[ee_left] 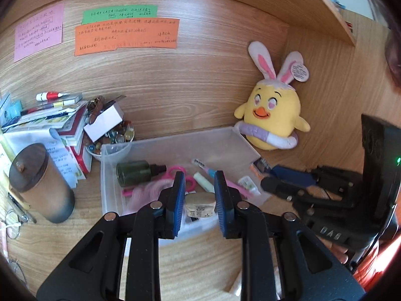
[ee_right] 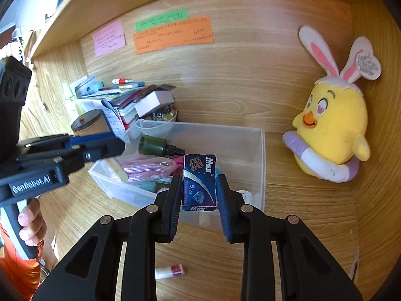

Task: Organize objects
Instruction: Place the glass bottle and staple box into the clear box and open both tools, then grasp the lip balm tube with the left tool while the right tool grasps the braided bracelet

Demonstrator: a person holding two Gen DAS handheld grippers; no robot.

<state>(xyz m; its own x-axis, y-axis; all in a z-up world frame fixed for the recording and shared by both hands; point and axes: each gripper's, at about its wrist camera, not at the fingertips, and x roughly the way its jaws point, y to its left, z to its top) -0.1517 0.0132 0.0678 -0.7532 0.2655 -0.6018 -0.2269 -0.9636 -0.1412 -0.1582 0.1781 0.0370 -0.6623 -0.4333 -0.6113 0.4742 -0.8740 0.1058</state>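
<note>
Right claw (ee_right: 199, 190) grips the blue Max box (ee_right: 199, 183) above the clear bin (ee_right: 260, 150); left claw (ee_left: 199, 195) clamps a small wooden block (ee_left: 200, 204).

A clear bin (ee_left: 155, 148) sat on the desk (ee_left: 195, 258), near the back panel (ee_left: 200, 80). In the bin lay a bottle (ee_left: 136, 173) at the far left, scissors (ee_left: 179, 173) to its right, and pens (ee_left: 205, 173) further right. Left of the bin stood a lidded canister (ee_left: 41, 183), with a stack of books (ee_left: 72, 125) and a bowl of beads (ee_left: 117, 135) behind it. A plush chick (ee_left: 272, 115) leaned in the far right corner. Notes (ee_left: 126, 36) were stuck on the back panel. A small tube (ee_right: 170, 271) lay on the desk, nearer than the bin.
</note>
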